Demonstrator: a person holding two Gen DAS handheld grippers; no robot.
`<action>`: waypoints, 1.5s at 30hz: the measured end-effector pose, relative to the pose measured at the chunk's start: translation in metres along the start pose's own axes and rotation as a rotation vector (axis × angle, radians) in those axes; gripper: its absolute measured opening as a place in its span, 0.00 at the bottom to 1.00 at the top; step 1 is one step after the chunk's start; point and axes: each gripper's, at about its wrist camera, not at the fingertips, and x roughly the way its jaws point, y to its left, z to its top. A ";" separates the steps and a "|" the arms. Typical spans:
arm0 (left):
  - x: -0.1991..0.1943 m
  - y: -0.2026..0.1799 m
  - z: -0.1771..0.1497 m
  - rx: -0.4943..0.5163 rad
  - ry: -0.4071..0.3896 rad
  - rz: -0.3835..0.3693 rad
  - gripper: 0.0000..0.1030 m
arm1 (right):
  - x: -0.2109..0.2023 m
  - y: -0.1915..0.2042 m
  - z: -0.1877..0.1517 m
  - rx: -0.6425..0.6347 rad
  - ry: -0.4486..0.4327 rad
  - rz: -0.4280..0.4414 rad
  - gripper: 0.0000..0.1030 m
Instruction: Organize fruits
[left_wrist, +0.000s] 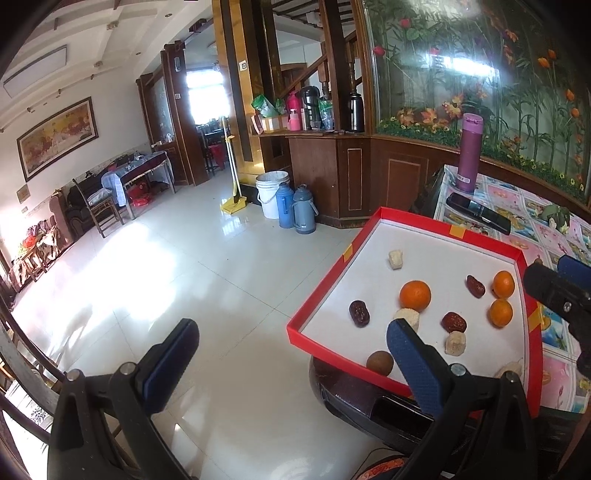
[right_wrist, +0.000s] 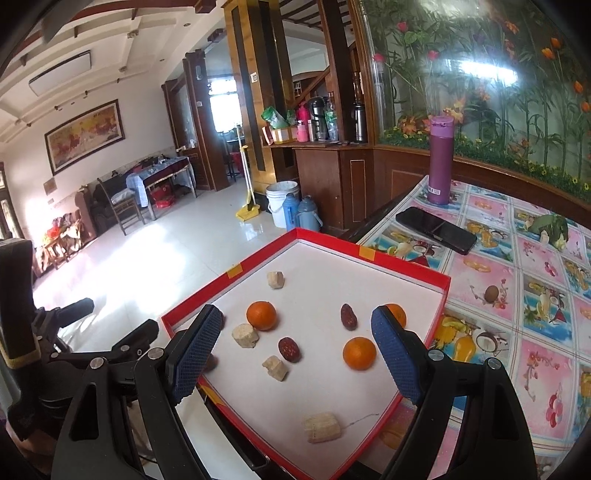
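Note:
A red-rimmed white tray (left_wrist: 458, 230) (right_wrist: 406, 261) sits on the table corner. It holds three oranges (left_wrist: 415, 295) (right_wrist: 261, 315), dark red dates (left_wrist: 359, 313) (right_wrist: 289, 349), pale cake-like chunks (left_wrist: 395, 259) (right_wrist: 276, 279) and a brown round fruit (left_wrist: 380, 363). My left gripper (left_wrist: 291, 354) is open and empty, out over the floor left of the tray. My right gripper (right_wrist: 295, 350) is open and empty above the tray, jaws wide around the middle fruits; it also shows at the edge of the left wrist view (left_wrist: 554, 291).
A purple flask (right_wrist: 440, 159) and a black phone (right_wrist: 436, 229) lie on the flowered tablecloth (right_wrist: 524, 295) beyond the tray. A small brown fruit (right_wrist: 491, 293) lies on the cloth right of the tray. A white bucket (left_wrist: 271, 192) and two thermoses stand on the tiled floor.

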 end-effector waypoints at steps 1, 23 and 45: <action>-0.002 -0.001 0.001 0.002 -0.005 -0.004 1.00 | 0.001 -0.001 -0.001 -0.001 0.012 -0.003 0.82; -0.002 -0.028 -0.002 0.051 0.022 -0.067 1.00 | 0.013 -0.027 -0.024 0.081 0.117 -0.004 0.82; -0.008 -0.011 -0.004 0.038 0.000 -0.052 1.00 | 0.010 -0.010 -0.021 0.020 0.078 -0.019 0.82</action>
